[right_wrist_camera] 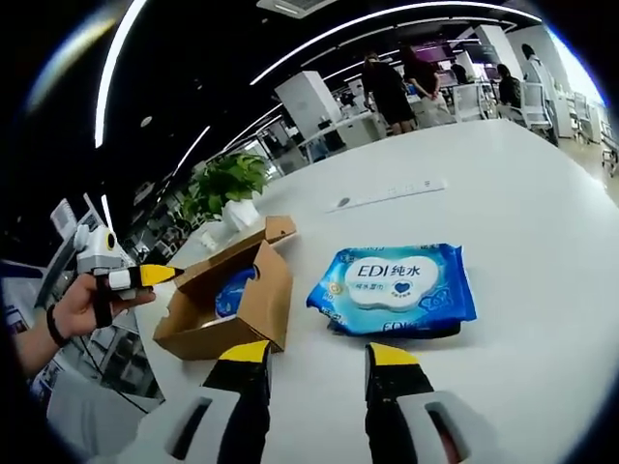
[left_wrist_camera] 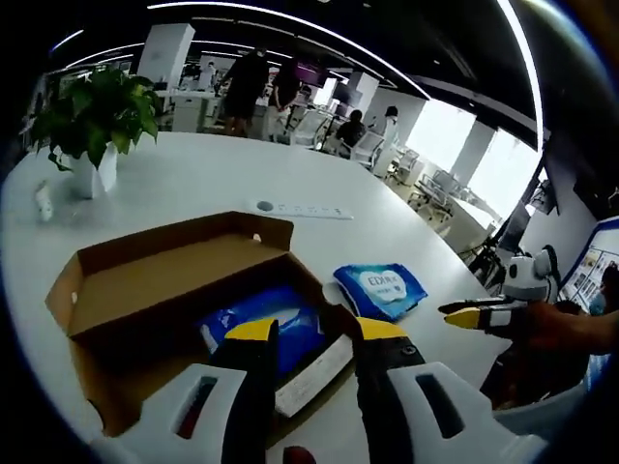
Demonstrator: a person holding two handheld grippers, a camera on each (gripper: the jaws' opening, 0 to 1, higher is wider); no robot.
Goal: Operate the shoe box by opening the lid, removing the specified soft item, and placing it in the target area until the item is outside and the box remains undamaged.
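Placing done or nearly so: one blue pack lies on the table outside the box, and both grippers stand empty with jaws apart.

In the right gripper view the pack sits at 12 o'clock from the right gripper, just beside the box, which stands at 10 o'clock with its lid open. In the left gripper view the left gripper hovers over the box's near edge, above a second blue pack inside. My guess is the next move calls for a light pinch on that soft pack, lifting clear of the cardboard walls. Partly hidden by the jaws, a white piece by the inner pack is hard to identify.
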